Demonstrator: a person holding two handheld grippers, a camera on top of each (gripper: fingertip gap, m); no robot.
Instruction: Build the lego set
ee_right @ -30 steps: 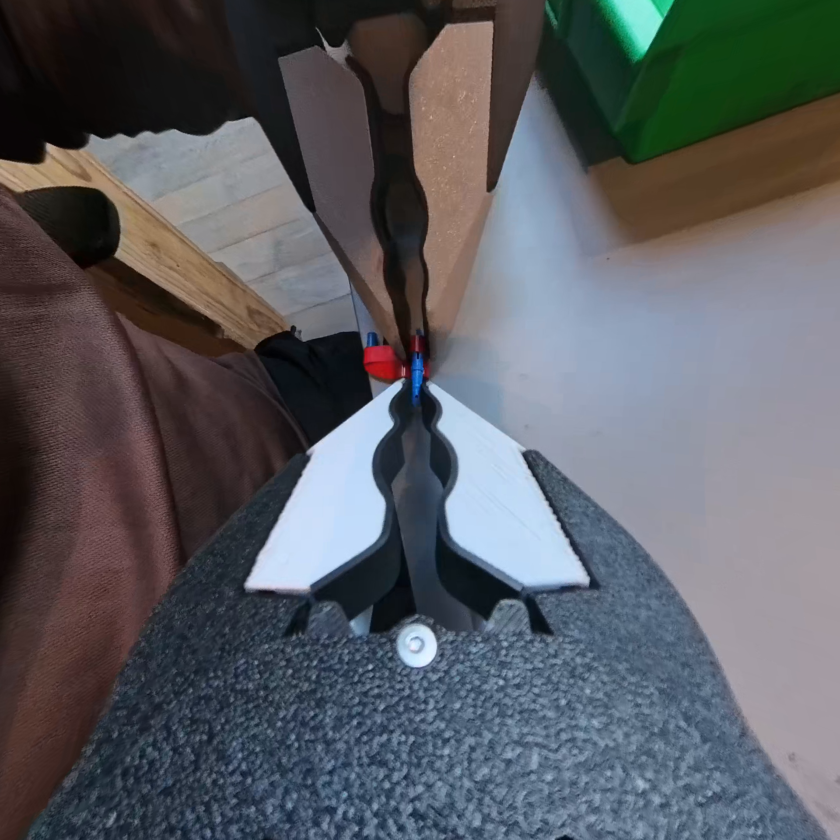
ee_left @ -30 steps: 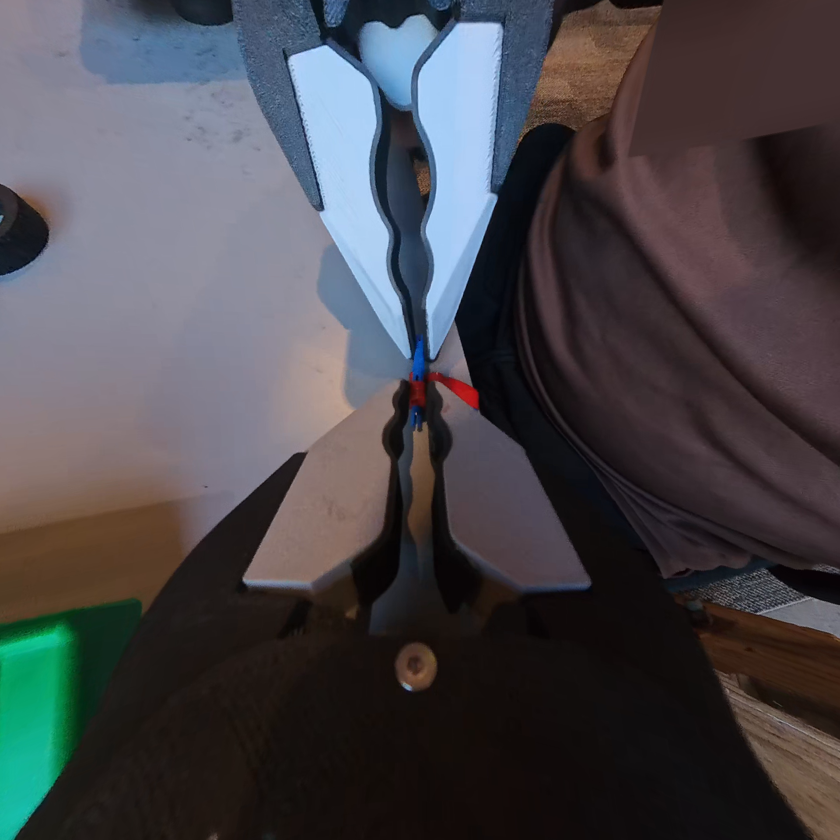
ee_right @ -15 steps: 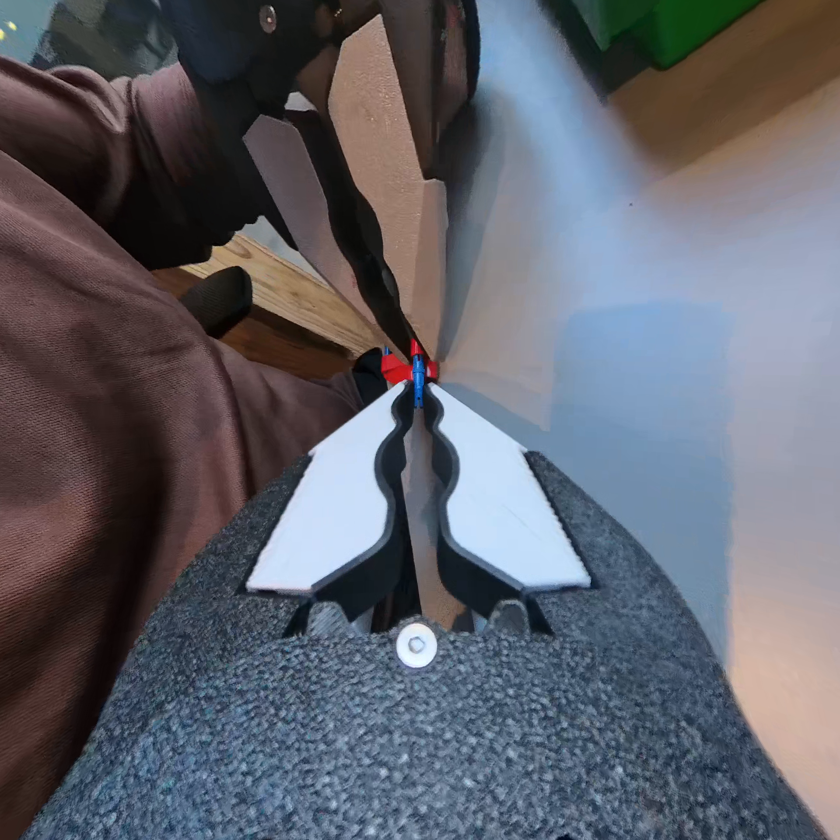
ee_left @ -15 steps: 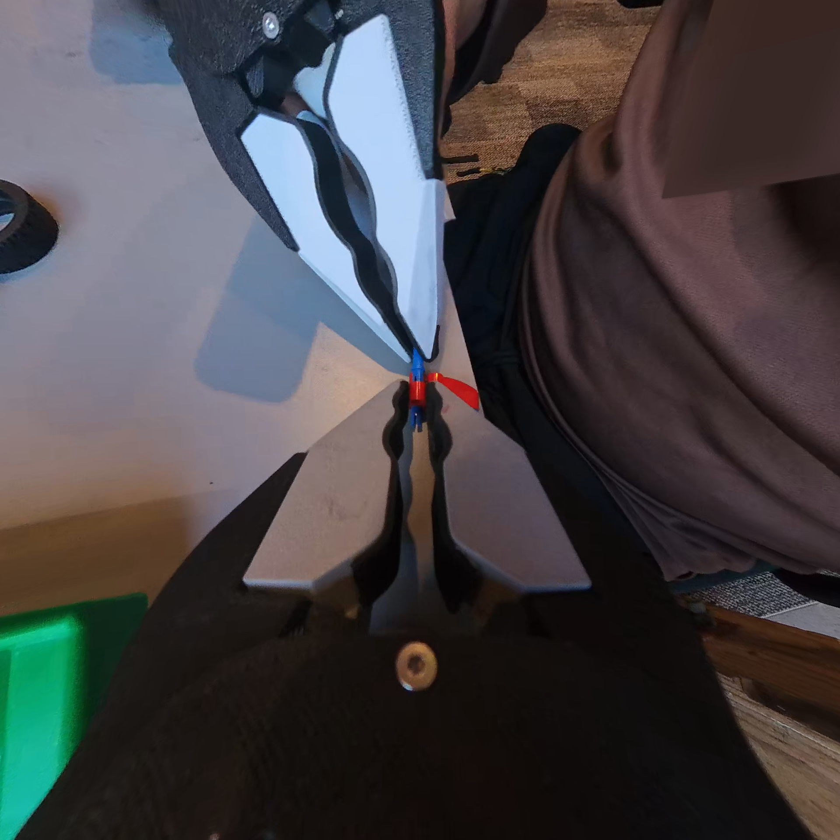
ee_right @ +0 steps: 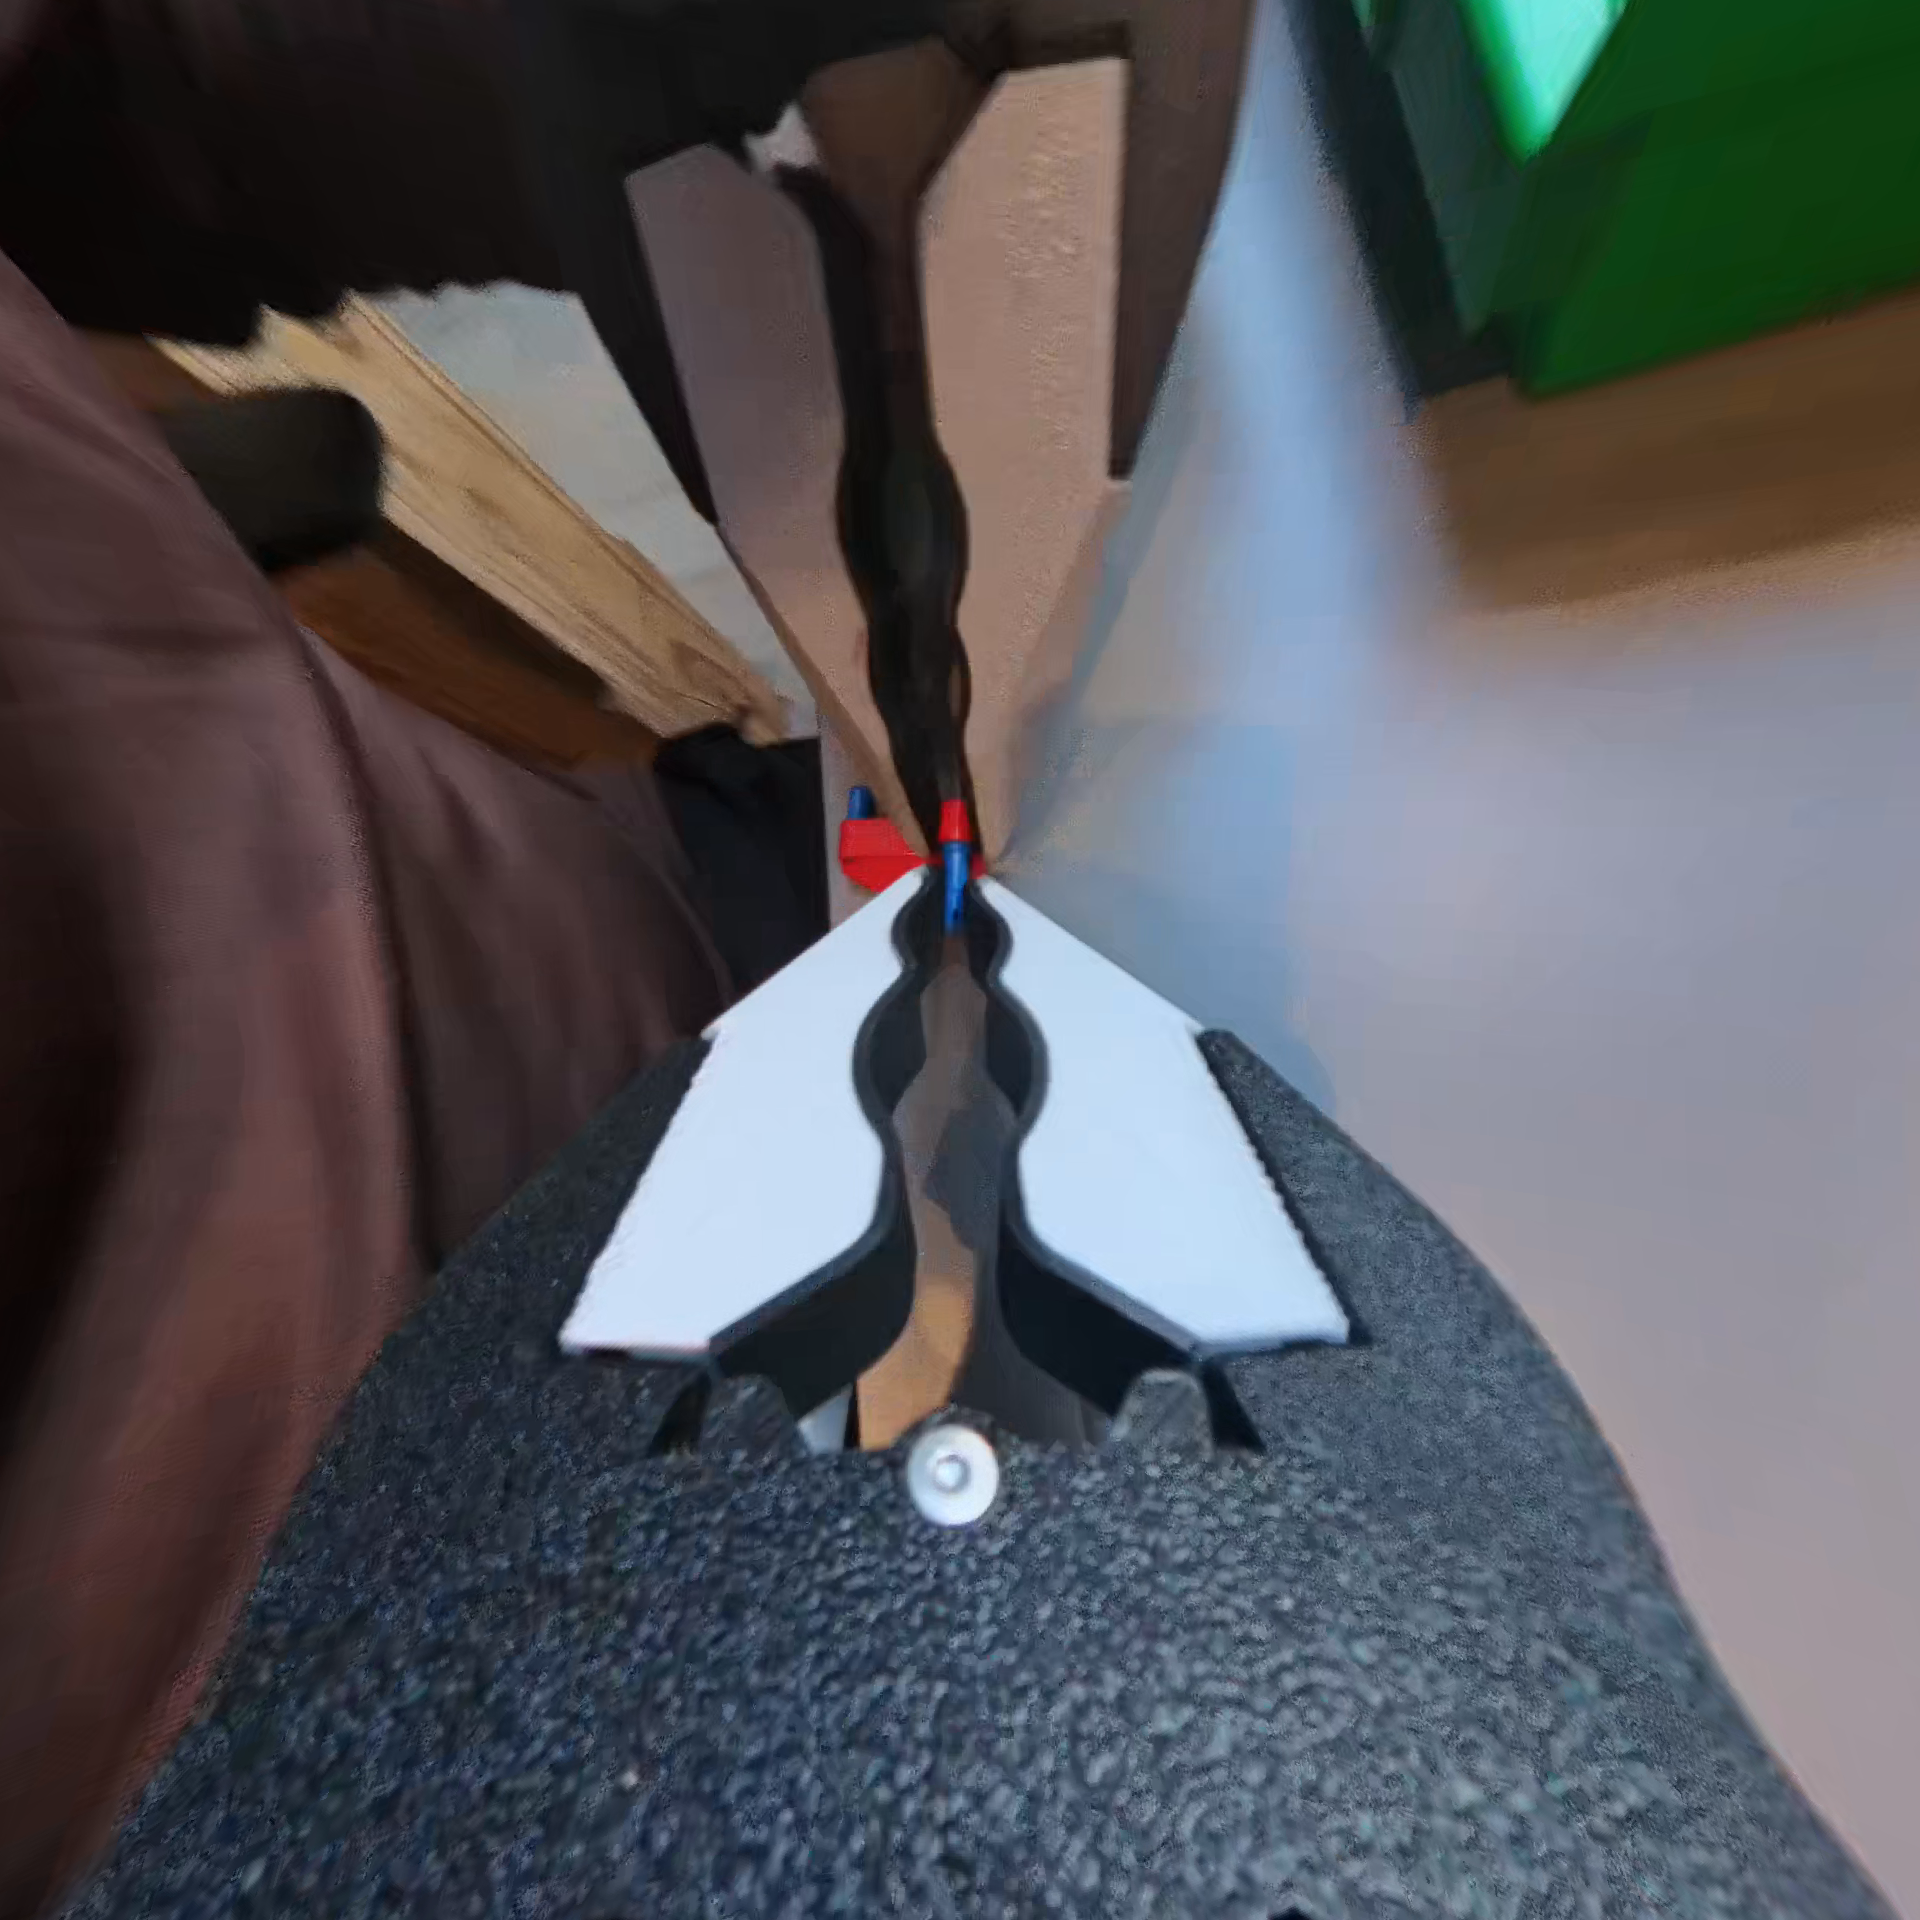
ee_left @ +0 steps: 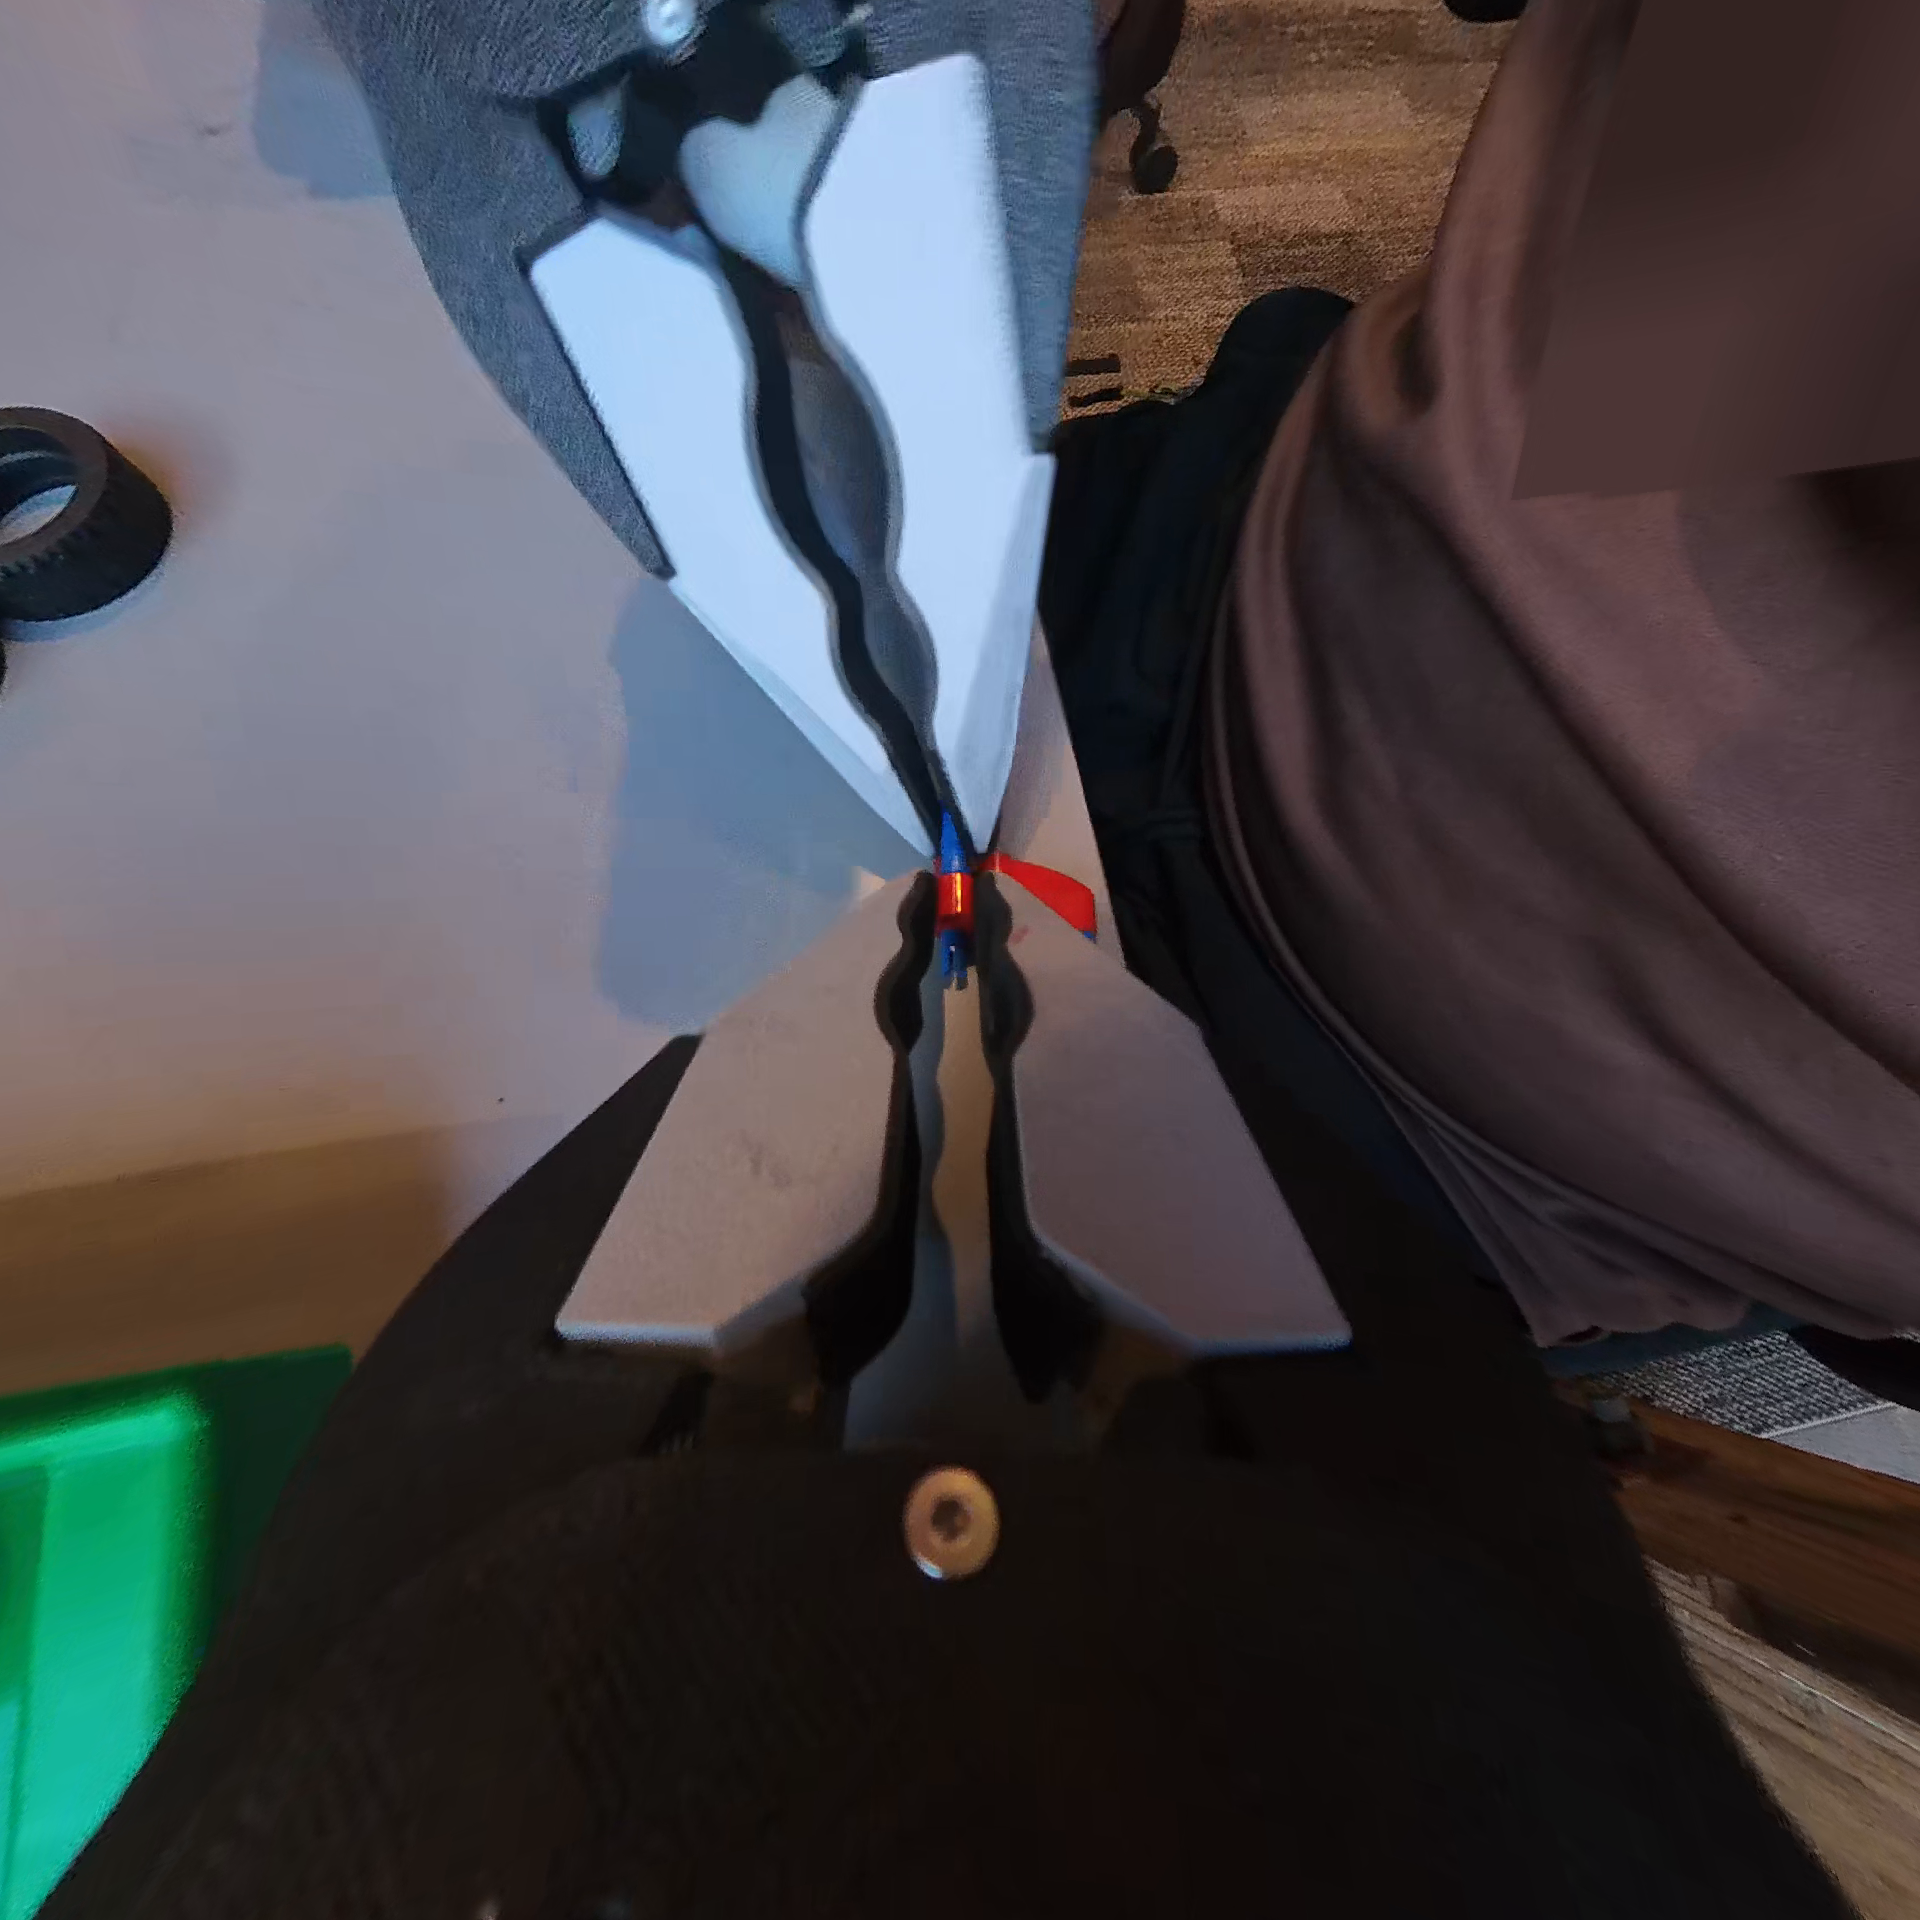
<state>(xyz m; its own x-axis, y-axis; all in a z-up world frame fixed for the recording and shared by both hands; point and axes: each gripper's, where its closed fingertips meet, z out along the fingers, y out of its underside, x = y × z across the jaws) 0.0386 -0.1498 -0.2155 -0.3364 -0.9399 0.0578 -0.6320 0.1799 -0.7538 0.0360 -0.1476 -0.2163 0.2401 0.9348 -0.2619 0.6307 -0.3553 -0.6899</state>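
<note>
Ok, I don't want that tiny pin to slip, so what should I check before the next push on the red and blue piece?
1. Left gripper shut on the red piece: ok.
2. Right gripper shut on the blue pin: ok.
3. The two grippers meet tip to tip, roughly in line: ok, though the right one comes in slightly tilted.
4. Pin fully seated in the red piece: cannot tell, the fingertips hide the joint.
5. Red piece's side arm free of both grippers: ok.
6. Table under the work to catch a drop: not ok, the pieces hang at its edge by the person's lap.
</note>
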